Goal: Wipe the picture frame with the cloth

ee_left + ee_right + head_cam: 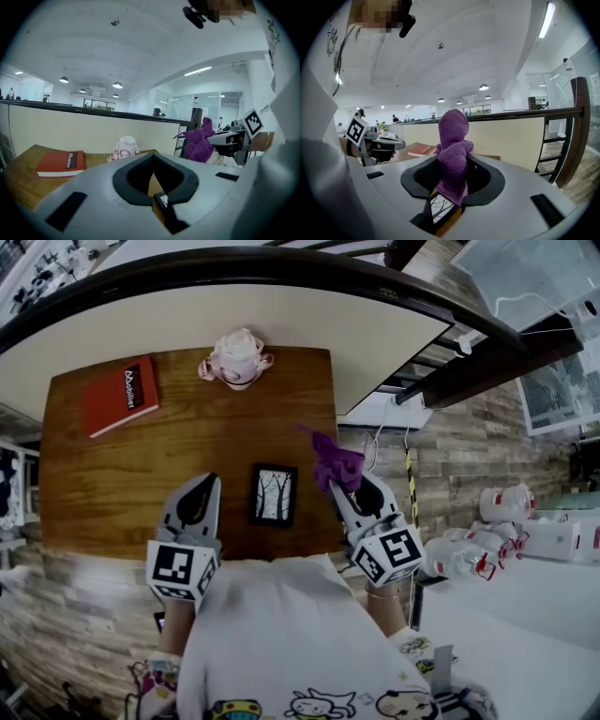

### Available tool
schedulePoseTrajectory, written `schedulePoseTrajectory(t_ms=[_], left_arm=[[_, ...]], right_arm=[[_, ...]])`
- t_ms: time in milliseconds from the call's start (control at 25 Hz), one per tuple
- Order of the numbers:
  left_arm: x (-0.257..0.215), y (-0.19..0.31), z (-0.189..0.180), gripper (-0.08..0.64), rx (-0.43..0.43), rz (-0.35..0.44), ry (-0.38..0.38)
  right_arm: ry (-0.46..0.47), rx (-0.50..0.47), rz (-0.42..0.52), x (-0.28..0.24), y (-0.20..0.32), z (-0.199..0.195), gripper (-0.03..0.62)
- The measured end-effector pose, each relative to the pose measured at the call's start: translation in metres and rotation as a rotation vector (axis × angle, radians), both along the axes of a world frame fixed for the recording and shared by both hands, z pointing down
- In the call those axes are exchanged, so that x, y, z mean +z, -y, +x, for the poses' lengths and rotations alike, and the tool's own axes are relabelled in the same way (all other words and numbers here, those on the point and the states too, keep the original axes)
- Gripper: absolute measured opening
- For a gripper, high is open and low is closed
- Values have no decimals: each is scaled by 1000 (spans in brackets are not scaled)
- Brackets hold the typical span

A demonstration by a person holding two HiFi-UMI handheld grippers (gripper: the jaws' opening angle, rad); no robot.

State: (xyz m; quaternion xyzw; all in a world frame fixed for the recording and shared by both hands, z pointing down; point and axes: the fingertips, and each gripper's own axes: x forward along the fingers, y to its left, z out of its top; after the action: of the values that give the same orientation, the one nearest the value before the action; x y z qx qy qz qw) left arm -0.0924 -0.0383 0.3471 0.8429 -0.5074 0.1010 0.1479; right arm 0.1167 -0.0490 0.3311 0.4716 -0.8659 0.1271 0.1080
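Claw check: your left claw (202, 482) is pressed together, empty. On the worktop (122, 484), by its near edge, the picture frame (274, 495) lies flat, long side running away from you. The cloth (336, 461), pinched in your right claw (343, 487), sits just right of it.

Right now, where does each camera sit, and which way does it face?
Head view: on the person's head, facing steeply down at the table, picture frame, left gripper, right gripper; shirt, forearms show.
Left gripper view: rides the left gripper, looks along its shut jaws toward the red book; shirt at right.
Right gripper view: rides the right gripper, looks along jaws clamped on the purple cloth; shirt at left.
Shared: both gripper views show the frame and red book.
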Motion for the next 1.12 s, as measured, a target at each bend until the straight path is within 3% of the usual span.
schedulePoseTrajectory(t_ms=[1120], left_arm=[[14,-3,4,5,11,-61,33]], right_arm=[[-5,-9,-53,15,-2,0,127]])
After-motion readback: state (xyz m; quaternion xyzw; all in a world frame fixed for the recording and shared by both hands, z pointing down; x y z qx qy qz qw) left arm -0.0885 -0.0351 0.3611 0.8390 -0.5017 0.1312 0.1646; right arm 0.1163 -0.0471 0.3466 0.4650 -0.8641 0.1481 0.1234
